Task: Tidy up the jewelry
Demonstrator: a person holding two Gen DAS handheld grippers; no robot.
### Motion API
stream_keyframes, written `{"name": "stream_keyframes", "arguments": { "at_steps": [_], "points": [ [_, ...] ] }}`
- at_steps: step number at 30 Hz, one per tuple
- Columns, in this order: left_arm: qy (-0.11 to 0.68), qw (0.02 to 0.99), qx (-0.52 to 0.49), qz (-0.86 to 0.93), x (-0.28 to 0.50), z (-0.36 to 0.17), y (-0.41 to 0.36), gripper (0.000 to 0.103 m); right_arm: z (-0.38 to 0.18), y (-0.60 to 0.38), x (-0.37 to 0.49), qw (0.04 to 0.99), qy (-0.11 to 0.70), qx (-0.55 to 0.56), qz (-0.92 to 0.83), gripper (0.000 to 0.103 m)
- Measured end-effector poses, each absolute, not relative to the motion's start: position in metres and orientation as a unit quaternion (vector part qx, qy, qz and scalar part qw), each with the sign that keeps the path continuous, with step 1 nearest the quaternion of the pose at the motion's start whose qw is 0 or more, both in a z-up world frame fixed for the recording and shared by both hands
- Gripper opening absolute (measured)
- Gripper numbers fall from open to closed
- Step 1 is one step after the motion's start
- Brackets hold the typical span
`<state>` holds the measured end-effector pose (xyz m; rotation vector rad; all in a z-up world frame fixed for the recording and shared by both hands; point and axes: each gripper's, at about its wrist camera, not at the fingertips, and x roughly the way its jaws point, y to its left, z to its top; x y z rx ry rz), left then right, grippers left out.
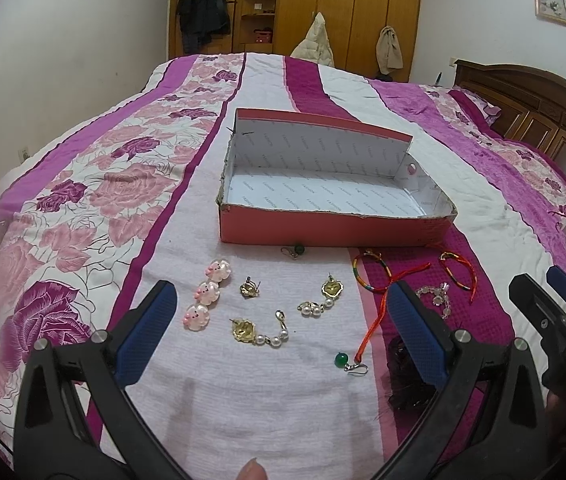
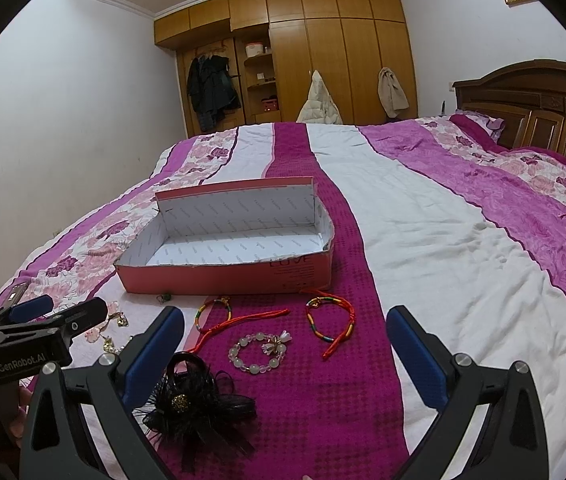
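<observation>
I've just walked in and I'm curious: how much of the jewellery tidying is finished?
Nothing looks done: the pink cardboard box shows only its bare white lining. Nothing is in hand either; the left gripper and right gripper hover open over the bed. Everything is left: three pink flower clips, gold pearl earrings, clear bead bracelet, two woven cord bracelets, black feather clip.

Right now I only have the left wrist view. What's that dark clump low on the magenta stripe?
Observer: A black feathery hair clip with a gold button centre, lying on the bedspread.
Operator: And the pale beads just beyond it?
Observer: They form a full ring: a clear bead bracelet with a small flower charm.
Operator: Is the right gripper holding anything?
Observer: No. The right gripper has its jaws wide open, with nothing between them.
</observation>
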<state>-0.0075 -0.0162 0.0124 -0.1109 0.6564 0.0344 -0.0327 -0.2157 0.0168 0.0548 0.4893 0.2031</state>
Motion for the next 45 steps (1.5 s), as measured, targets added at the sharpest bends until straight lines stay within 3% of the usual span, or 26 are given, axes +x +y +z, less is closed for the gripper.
{"name": "stream_keyframes", "arguments": {
  "at_steps": [15, 30, 33, 37, 38, 41, 45],
  "points": [
    [0.335, 0.940, -0.058, 0.002, -0.004, 0.018, -0.014, 0.098, 0.024, -0.219, -0.034, 0.964, 0.249, 0.028, 0.095, 0.103],
    [0.346, 0.935, -0.058, 0.055, 0.015, 0.010, 0.041, 0.095, 0.022, -0.237, -0.018, 0.963, 0.259, 0.041, 0.062, 0.103],
    [0.359, 0.931, -0.053, 0.050, 0.021, 0.003, 0.046, 0.086, 0.019, -0.244, -0.009, 0.960, 0.268, 0.047, 0.057, 0.103],
    [0.379, 0.923, -0.054, 0.039, 0.028, -0.008, 0.051, 0.062, 0.015, -0.246, -0.001, 0.958, 0.278, 0.047, 0.052, 0.102],
    [0.387, 0.920, -0.055, 0.031, 0.029, -0.011, 0.051, 0.053, 0.013, -0.246, 0.001, 0.957, 0.281, 0.046, 0.050, 0.100],
    [0.417, 0.907, -0.049, 0.002, 0.038, -0.022, 0.049, 0.039, 0.010, -0.244, 0.010, 0.958, 0.285, 0.020, 0.013, 0.092],
    [0.435, 0.900, -0.029, -0.009, 0.045, -0.031, 0.044, 0.034, 0.006, -0.246, 0.024, 0.953, 0.301, 0.011, 0.012, 0.089]
  ]
}}
